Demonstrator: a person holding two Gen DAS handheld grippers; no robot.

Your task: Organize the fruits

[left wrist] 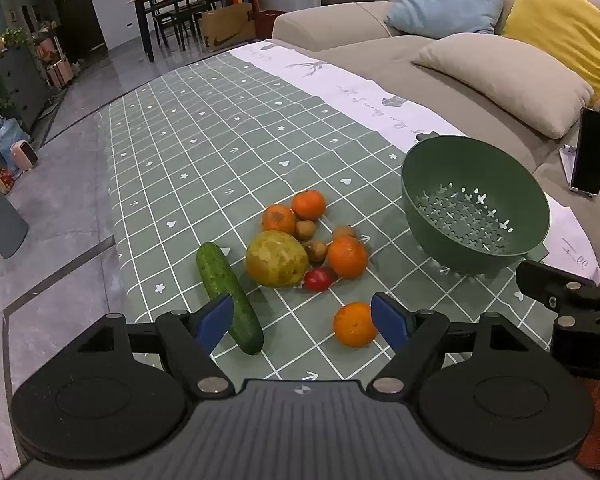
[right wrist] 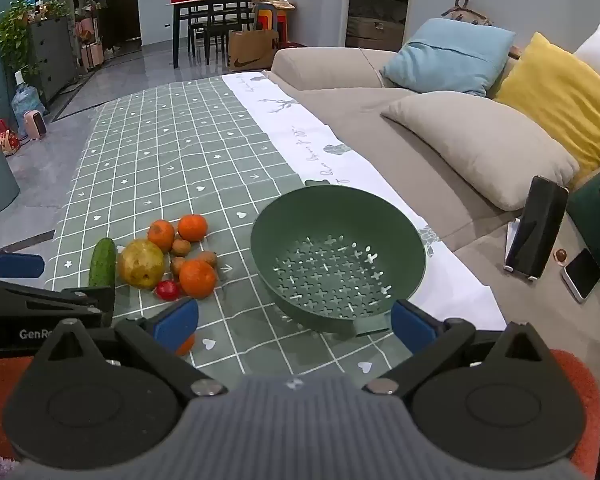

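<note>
A heap of fruit lies on the green checked tablecloth: a yellow-green pear, oranges, small brown fruits, a red tomato and a cucumber. One orange lies apart, nearer me. An empty green colander bowl stands to the right. My left gripper hangs open above the cloth, with the cucumber's end by its left finger and the lone orange by its right. My right gripper is open before the bowl's near rim, holding nothing.
A beige sofa with cushions runs along the table's right side. A phone on a stand and another phone lie on the sofa. An orange rug is at the lower right. Floor and a grey bin are left.
</note>
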